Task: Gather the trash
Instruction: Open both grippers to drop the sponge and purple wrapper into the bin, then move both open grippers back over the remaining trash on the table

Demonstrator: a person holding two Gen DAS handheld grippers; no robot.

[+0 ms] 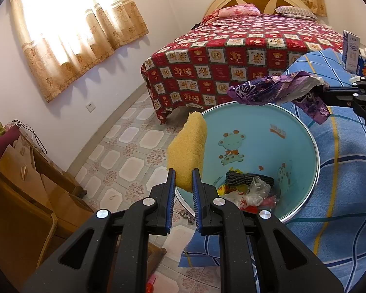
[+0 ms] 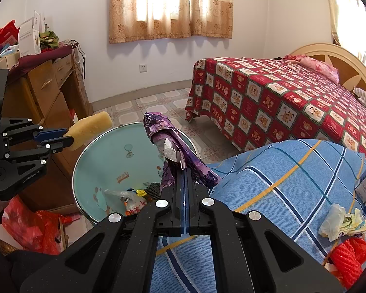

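Note:
My left gripper (image 1: 183,174) is shut on a yellow sponge (image 1: 187,149) and holds it over the near rim of a light blue basin (image 1: 251,131). In the right wrist view the left gripper (image 2: 69,139) holds the sponge (image 2: 90,128) at the basin's left rim (image 2: 85,151). My right gripper (image 2: 185,168) is shut on a crumpled purple wrapper (image 2: 168,136) above the basin. The wrapper also shows in the left wrist view (image 1: 273,88), with the right gripper (image 1: 325,92) at its right end. Trash (image 1: 251,188) lies in the basin bottom.
A blue checked cloth (image 2: 292,171) covers the surface to the right, with a crumpled bag (image 2: 341,222), red yarn (image 2: 349,256) and boxes (image 1: 351,51). A bed with a red quilt (image 2: 280,97) stands behind. A wooden dresser (image 2: 48,92) and a red bag (image 2: 29,224) are left.

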